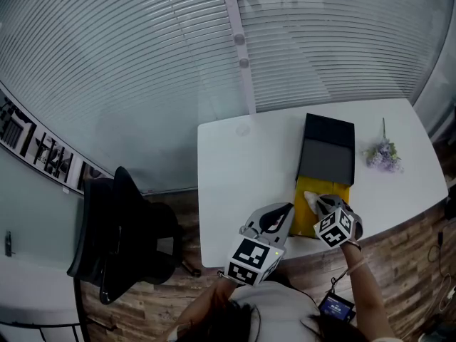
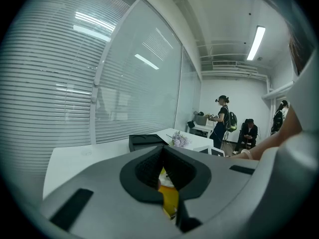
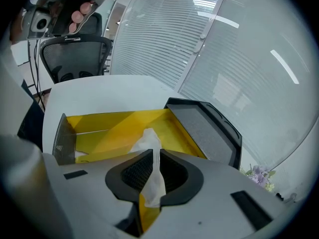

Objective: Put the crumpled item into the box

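A crumpled white tissue [image 3: 149,142] is pinched between the pads of my right gripper [image 3: 153,154], which is shut on it. In the head view that gripper [image 1: 320,204] holds the tissue [image 1: 311,197] just above the open yellow box [image 1: 306,187] at the table's front edge. The box's yellow inside [image 3: 114,126] lies directly beyond the jaws. My left gripper [image 1: 285,216] hovers at the box's left side, shut and holding nothing. Through the slit below its pads [image 2: 162,151] shows a strip of the yellow box [image 2: 169,198].
The black lid [image 1: 328,152] lies open behind the box on the white table [image 1: 235,184]. A small bunch of purple flowers [image 1: 383,155] lies to the right. A black office chair [image 1: 121,234] stands left of the table. People [image 2: 222,121] are far across the room.
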Demonstrator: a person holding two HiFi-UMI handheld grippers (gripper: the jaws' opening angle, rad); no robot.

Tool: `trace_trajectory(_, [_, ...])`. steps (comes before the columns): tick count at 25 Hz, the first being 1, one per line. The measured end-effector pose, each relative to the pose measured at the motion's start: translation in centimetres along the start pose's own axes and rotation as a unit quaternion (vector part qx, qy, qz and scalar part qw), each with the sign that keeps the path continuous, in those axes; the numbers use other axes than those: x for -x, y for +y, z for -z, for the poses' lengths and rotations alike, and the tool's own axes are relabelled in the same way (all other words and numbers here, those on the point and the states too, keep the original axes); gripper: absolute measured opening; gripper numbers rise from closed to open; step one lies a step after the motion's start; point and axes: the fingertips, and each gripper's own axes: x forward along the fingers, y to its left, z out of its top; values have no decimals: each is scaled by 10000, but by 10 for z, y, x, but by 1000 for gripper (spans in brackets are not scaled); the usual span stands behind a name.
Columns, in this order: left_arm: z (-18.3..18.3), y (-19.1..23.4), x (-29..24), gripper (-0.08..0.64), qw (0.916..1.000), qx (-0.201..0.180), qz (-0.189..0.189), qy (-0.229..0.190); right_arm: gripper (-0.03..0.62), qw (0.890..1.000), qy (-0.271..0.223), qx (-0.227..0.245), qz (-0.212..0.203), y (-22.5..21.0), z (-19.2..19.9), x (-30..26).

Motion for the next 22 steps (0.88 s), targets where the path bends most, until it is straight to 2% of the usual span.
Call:
trace_trajectory(12, [-3, -1, 1, 17, 10000, -29, -36, -80, 64, 9991, -320, -243, 164, -8, -12, 14])
trace_trajectory(22, [-9, -2, -1, 18, 9998, -50, -10, -174, 64, 9934, -734, -779, 406, -19, -28, 39])
